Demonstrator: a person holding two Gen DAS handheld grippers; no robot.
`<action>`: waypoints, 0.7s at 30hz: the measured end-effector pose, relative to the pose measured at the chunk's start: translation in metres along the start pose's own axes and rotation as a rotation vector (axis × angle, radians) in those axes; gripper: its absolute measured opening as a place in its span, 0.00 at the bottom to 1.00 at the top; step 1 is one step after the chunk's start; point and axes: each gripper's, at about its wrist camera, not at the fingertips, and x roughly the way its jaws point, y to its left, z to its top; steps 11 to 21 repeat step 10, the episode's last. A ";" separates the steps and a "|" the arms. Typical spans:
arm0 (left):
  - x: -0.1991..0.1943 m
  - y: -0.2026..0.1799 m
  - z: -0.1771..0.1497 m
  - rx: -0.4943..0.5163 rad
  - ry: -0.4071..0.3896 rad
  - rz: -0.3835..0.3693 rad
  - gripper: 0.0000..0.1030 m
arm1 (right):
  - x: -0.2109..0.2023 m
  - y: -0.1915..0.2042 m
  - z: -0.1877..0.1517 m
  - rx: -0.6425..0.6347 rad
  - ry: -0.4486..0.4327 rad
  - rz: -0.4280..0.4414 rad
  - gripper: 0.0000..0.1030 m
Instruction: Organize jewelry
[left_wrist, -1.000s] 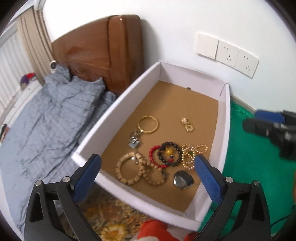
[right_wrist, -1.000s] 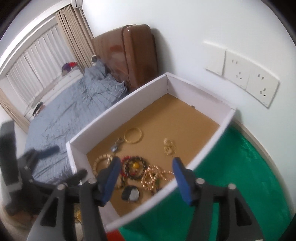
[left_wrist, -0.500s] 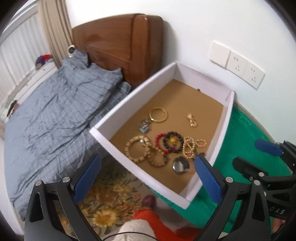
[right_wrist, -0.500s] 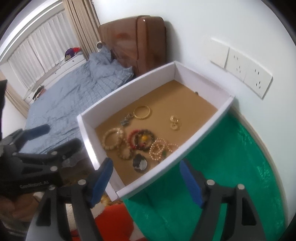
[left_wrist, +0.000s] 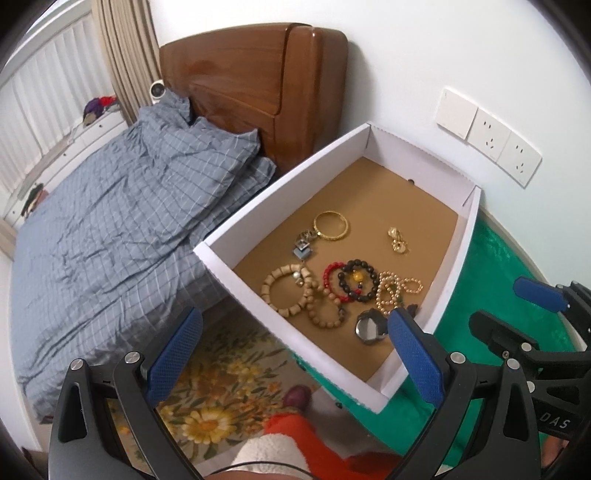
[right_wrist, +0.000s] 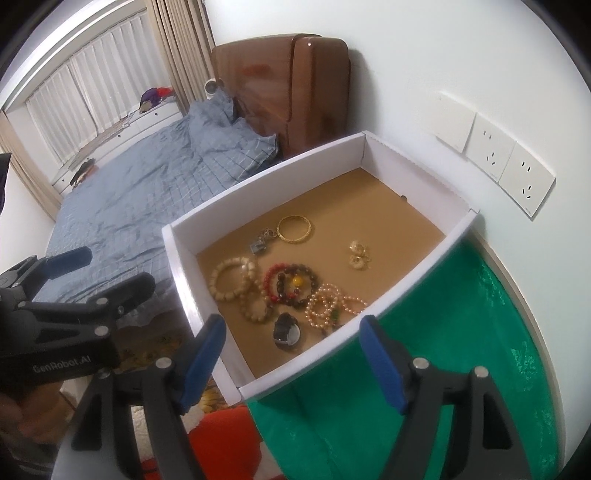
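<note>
A: Jewelry is seen lying loose on the brown floor of a white box (left_wrist: 236, 236). How are the pieces laid out?

B: From the left wrist view, a gold bangle (left_wrist: 331, 225) is placed toward 12 o'clock of the cluster, with a small pendant (left_wrist: 303, 248) touching it at its 7 o'clock. A gold charm (left_wrist: 398, 240) is set apart at 2 o'clock.

A: And the beads?

B: A wooden bracelet (left_wrist: 285, 291) is found at 9 o'clock, overlapped by a second wooden one at its 4 o'clock. A red bracelet (left_wrist: 330, 277) and a dark bracelet (left_wrist: 360, 280) with an amber bead are overlapped at the centre. Pearl strands (left_wrist: 394, 291) are piled at 3 o'clock, and a round mirror-faced piece (left_wrist: 370, 326) is placed at 6 o'clock, near the front wall.

A: How are the grippers held?

B: The left gripper (left_wrist: 291, 354) is held above the box's near corner, its blue pads spread wide with nothing between them. The right gripper (right_wrist: 293, 358) is held over the front wall, its fingers likewise parted and nothing gripped. Each is also caught in the other's view: the right one at 3 o'clock (left_wrist: 517, 317), the left one at 9 o'clock (right_wrist: 88, 273).

A: What surrounds the box?

B: A green cloth (right_wrist: 443, 332) is seen under it at 4 o'clock, and a bed (left_wrist: 110, 229) with a grey checked cover is seen at 9 o'clock.
</note>
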 end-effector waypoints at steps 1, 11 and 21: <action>0.000 0.000 0.000 0.000 0.000 0.000 0.98 | 0.000 0.000 0.000 0.001 -0.001 -0.001 0.74; 0.004 -0.001 0.003 -0.003 0.003 0.002 0.98 | 0.000 -0.004 0.000 0.018 0.000 -0.008 0.74; 0.004 -0.001 0.003 -0.003 0.003 0.002 0.98 | 0.000 -0.004 0.000 0.018 0.000 -0.008 0.74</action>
